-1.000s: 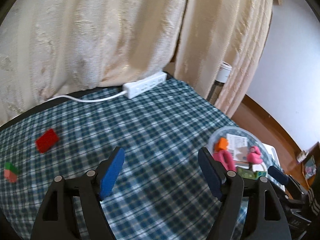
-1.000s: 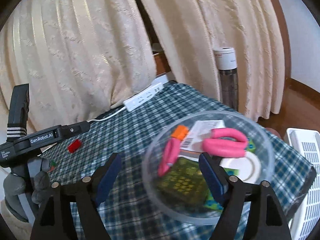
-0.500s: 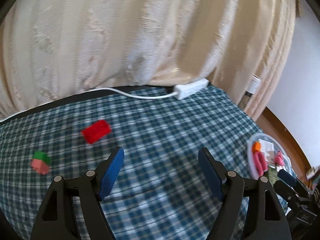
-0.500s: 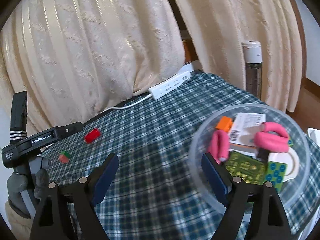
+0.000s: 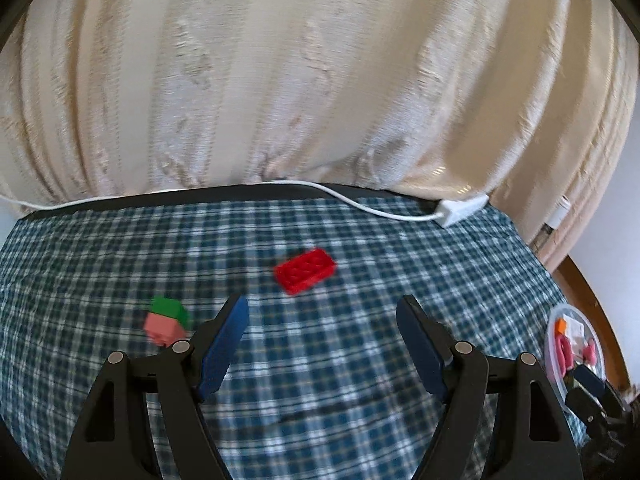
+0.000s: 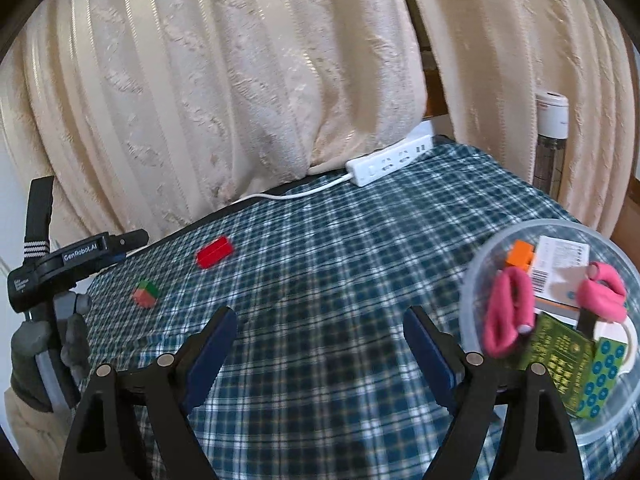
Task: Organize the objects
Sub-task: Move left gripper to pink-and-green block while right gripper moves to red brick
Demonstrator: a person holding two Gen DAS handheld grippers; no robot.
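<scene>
A red brick (image 5: 305, 270) lies on the blue checked tablecloth (image 5: 320, 360), just beyond my left gripper (image 5: 322, 310), which stands open with nothing between its fingers. A green-and-pink block (image 5: 167, 319) rests left of the left finger. In the right wrist view my right gripper (image 6: 318, 320) is open and empty over the cloth; the red brick (image 6: 214, 256) and the green-and-pink block (image 6: 145, 293) lie far to its left. A clear round bowl (image 6: 472, 280) at the right holds pink-handled items (image 6: 508, 312), an orange block (image 6: 520, 254), cards and a green packet.
A white power strip (image 6: 390, 162) with its cable lies at the table's far edge against cream curtains (image 6: 240, 80). A bottle with a white cap (image 6: 552, 136) stands behind the table at right. A gloved hand (image 6: 48, 344) holds the left gripper's body (image 6: 76, 258).
The left gripper has swung left: the red brick and green-and-pink block now sit near its fingers, the bowl far right. The right gripper has also shifted left, off the bowl.
</scene>
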